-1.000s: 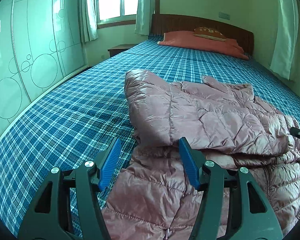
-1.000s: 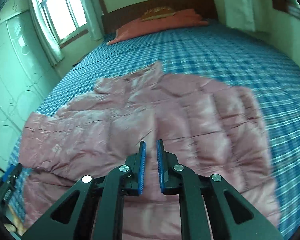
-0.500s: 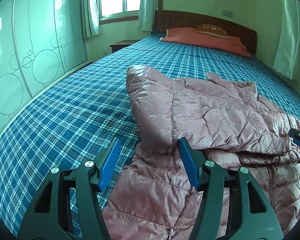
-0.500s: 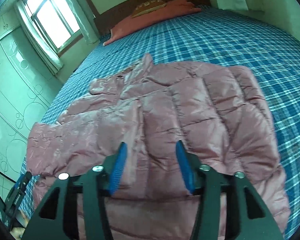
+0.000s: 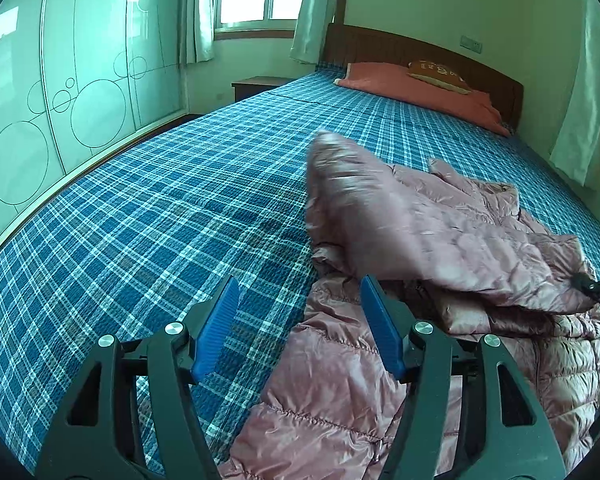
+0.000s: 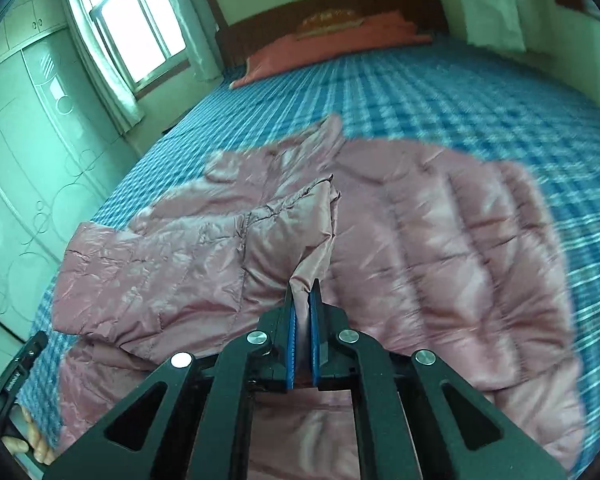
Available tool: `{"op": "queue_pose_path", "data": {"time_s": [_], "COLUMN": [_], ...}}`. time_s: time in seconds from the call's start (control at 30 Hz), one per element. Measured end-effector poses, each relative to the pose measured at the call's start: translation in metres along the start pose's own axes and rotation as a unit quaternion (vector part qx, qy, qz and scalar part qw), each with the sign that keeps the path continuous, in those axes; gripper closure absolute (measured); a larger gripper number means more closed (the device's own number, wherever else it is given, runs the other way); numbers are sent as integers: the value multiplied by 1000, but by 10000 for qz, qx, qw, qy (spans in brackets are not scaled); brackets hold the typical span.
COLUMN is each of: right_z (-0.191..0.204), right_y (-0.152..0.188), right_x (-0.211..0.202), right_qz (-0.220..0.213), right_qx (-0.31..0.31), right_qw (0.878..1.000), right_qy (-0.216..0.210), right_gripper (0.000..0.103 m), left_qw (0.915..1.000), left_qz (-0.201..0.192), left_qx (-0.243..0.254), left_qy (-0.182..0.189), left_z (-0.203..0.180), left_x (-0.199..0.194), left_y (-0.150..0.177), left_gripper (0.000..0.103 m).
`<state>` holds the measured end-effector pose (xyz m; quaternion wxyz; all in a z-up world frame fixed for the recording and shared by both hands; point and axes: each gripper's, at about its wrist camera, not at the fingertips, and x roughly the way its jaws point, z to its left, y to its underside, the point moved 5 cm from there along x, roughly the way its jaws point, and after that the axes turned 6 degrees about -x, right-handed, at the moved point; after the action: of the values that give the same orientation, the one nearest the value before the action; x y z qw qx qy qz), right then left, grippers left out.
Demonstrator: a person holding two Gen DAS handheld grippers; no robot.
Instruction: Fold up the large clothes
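My right gripper pinches the sleeve cuff of the pink down jacket on the bed; the left gripper stays spread, empty. I should probably carry the sleeve across slowly, keeping it flat.

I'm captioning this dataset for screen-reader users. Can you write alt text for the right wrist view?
The right gripper is shut on a pinched fold of a pink quilted jacket spread on a bed with a blue plaid cover. Beyond lie a red pillow at a wooden headboard, a window and pale wardrobe doors; the picture is motion-blurred.
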<state>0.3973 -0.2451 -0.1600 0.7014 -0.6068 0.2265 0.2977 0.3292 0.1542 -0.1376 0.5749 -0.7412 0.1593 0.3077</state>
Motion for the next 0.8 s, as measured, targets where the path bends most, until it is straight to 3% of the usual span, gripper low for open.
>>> {"op": "queue_pose_path", "data": {"time_s": [0.1,0.23,0.3,0.37,0.47,0.63,0.7,0.8], "right_z": [-29,-65,-77,-82,-83,-57,-53,-56], "right_y": [-1,8,13,12,-6,-27,-26,-10], "right_x": [-2,7,11,10,-8,16,37,74], "right_qz": [33,286,474,529,29,25,194,676], "right_qx": [-56,1,60,175,297,14,-75,-69], "right_qw": [9991,9975,9967,9955,9941,9977,9974,9946], "right_qy": [417,644,659,767,1040,676,694,787], "right_gripper": [98,97,92,75,56,56,56,55], "left_qw": [10000,9999,9997,9995,9991,9979,9972,9931], "left_qz": [20,126,150,124,40,39,227,808], "left_qx": [19,81,204,291,414,640,688,722], "left_qy": [-44,-35,-57,-79,-85,-106,-195,-454], "left_z": [0,-5,-12,-19,-34,-64,-72,-71], "left_x": [5,18,24,29,39,73,94,133], "left_y": [-2,-3,-5,-10,-25,-50,-50,-37], "left_gripper": [39,39,39,39,39,39,39,37]}}
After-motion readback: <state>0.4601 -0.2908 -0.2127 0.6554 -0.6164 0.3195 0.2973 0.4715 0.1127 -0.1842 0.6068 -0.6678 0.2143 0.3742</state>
